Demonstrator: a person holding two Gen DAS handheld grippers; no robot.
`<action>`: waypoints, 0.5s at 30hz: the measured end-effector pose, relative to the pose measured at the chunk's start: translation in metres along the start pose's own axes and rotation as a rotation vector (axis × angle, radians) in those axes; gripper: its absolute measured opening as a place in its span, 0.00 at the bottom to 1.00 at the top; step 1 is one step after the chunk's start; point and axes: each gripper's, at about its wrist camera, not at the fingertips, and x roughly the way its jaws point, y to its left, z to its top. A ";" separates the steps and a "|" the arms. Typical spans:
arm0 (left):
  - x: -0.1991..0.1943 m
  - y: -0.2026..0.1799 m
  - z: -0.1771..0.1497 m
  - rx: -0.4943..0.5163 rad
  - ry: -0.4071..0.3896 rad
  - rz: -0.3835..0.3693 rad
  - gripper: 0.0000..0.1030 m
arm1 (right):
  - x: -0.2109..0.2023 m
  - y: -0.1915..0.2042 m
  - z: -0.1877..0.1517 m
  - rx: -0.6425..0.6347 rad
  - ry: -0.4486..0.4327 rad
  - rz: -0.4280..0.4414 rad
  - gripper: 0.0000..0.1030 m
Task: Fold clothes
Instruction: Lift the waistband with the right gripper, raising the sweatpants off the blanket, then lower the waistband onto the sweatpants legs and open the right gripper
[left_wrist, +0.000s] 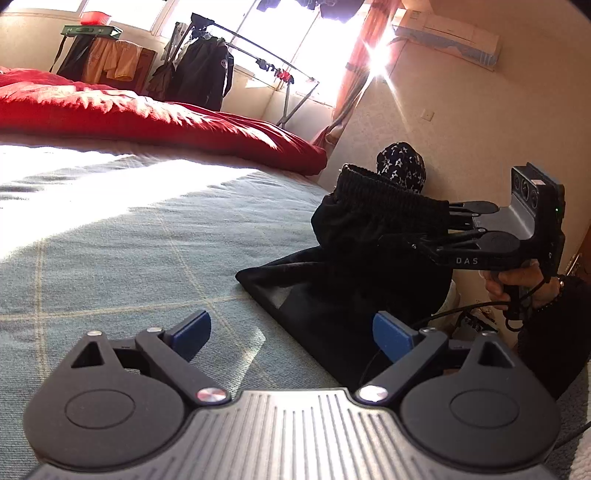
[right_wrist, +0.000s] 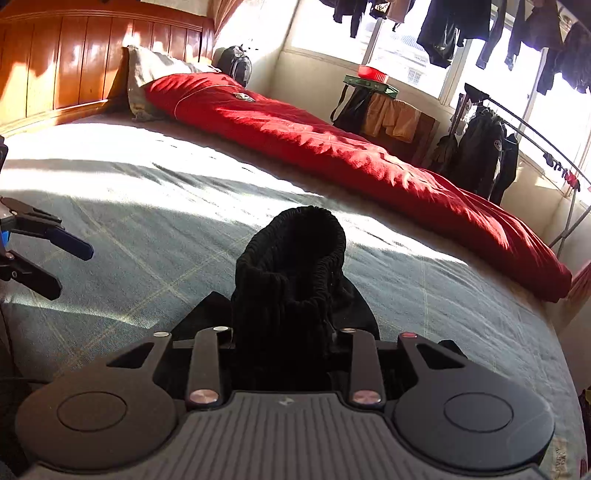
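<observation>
A black garment with a ribbed elastic waistband (right_wrist: 295, 266) stands bunched up between the fingers of my right gripper (right_wrist: 286, 332), which is shut on it. In the left wrist view the same garment (left_wrist: 369, 221) hangs from the right gripper (left_wrist: 448, 225), held level by a hand (left_wrist: 517, 284). Its lower part drapes onto the bed (left_wrist: 129, 240) as a flat dark panel. My left gripper (left_wrist: 291, 334) is low over the bed with its blue pads (left_wrist: 192, 330) wide apart and nothing between them. It sits just short of the garment's lower edge. It also shows at the left edge of the right wrist view as the left gripper (right_wrist: 55, 240).
A red duvet (right_wrist: 332, 147) lies along the far side of the grey-blue checked bed cover (right_wrist: 147, 221). A wooden headboard (right_wrist: 74, 55) and pillow are at the back left. A clothes rack with a dark jacket (right_wrist: 484, 155) stands by the window. A star-patterned cloth (left_wrist: 402, 166) sits by the wall.
</observation>
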 end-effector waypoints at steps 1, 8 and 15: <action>0.000 0.001 0.000 -0.001 -0.001 0.002 0.92 | 0.003 0.008 0.000 -0.034 0.012 -0.006 0.35; -0.001 0.011 -0.006 -0.013 -0.002 0.001 0.92 | 0.025 0.032 -0.003 -0.127 0.097 0.003 0.36; -0.001 0.019 -0.011 -0.023 -0.006 -0.005 0.92 | 0.038 0.041 -0.004 -0.136 0.143 0.013 0.44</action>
